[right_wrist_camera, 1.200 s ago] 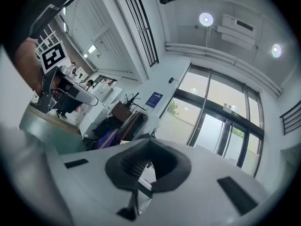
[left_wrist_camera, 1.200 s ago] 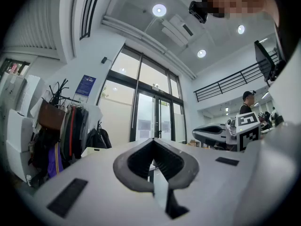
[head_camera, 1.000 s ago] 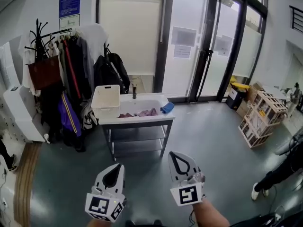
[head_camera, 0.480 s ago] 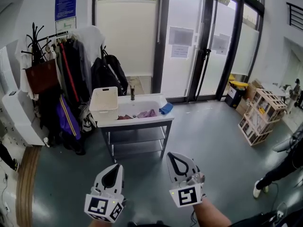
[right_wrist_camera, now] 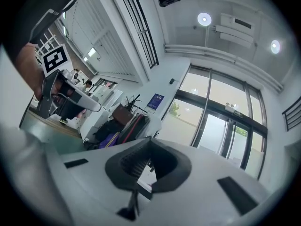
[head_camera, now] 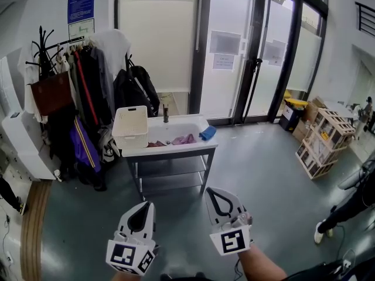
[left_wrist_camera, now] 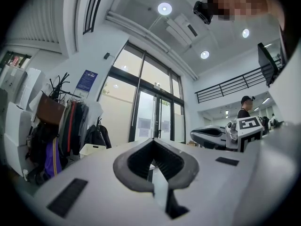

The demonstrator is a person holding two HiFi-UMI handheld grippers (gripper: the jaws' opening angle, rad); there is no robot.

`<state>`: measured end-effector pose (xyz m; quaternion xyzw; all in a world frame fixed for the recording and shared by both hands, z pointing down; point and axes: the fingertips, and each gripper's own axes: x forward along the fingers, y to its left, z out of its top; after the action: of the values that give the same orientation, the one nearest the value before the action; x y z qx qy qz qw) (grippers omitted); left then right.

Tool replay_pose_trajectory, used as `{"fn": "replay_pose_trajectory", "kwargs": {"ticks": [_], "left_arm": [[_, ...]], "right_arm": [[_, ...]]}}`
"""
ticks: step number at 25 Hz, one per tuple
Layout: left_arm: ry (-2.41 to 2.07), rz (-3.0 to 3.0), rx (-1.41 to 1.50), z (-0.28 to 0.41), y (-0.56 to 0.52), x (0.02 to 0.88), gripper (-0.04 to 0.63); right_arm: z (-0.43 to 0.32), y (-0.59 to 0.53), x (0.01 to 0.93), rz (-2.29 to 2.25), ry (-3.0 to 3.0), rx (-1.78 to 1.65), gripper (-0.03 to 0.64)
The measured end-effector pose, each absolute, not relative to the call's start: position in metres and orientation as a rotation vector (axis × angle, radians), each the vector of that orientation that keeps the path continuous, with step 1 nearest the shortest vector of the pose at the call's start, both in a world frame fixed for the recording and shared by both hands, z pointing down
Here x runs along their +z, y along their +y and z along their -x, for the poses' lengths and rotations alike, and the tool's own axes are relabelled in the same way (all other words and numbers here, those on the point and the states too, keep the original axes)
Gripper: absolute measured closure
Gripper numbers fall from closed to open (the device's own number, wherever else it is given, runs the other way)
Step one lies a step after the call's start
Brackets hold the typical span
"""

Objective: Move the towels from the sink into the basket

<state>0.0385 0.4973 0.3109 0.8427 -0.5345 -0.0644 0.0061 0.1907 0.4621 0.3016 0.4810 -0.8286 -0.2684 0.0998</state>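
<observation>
Across the room stands a white sink [head_camera: 171, 150] on a metal frame. In its basin lie a pink towel [head_camera: 184, 139] and a dark red towel [head_camera: 156, 143], and a blue towel [head_camera: 207, 133] rests at the right end. A white basket [head_camera: 131, 125] sits on the sink's left side. My left gripper [head_camera: 144, 204] and right gripper [head_camera: 211, 191] are side by side low in the head view, far short of the sink. Both are shut with nothing between the jaws. The left gripper [left_wrist_camera: 153, 141] and right gripper [right_wrist_camera: 150, 141] show pads together in their own views.
A coat rack [head_camera: 82, 92] hung with clothes and bags stands left of the sink, beside a white cabinet [head_camera: 22, 138]. Glass doors [head_camera: 252, 57] fill the back wall. Wooden crates [head_camera: 319, 146] stand at the right. A person's leg [head_camera: 343, 212] is at the right edge.
</observation>
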Motion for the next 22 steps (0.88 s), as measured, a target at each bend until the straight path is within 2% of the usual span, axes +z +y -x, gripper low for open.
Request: {"fn": "replay_pose_trajectory", "kwargs": {"ticks": [10, 22], "left_arm": [[-1.658, -2.595, -0.234, 0.003, 0.493, 0.319, 0.588], [-1.672, -2.6, -0.241, 0.017, 0.45, 0.328, 0.588]], "right_arm": [[-0.154, 0.454, 0.311, -1.418, -2.445, -0.739, 0.612], [-0.13, 0.409, 0.321, -1.356, -2.511, -0.73, 0.612]]}}
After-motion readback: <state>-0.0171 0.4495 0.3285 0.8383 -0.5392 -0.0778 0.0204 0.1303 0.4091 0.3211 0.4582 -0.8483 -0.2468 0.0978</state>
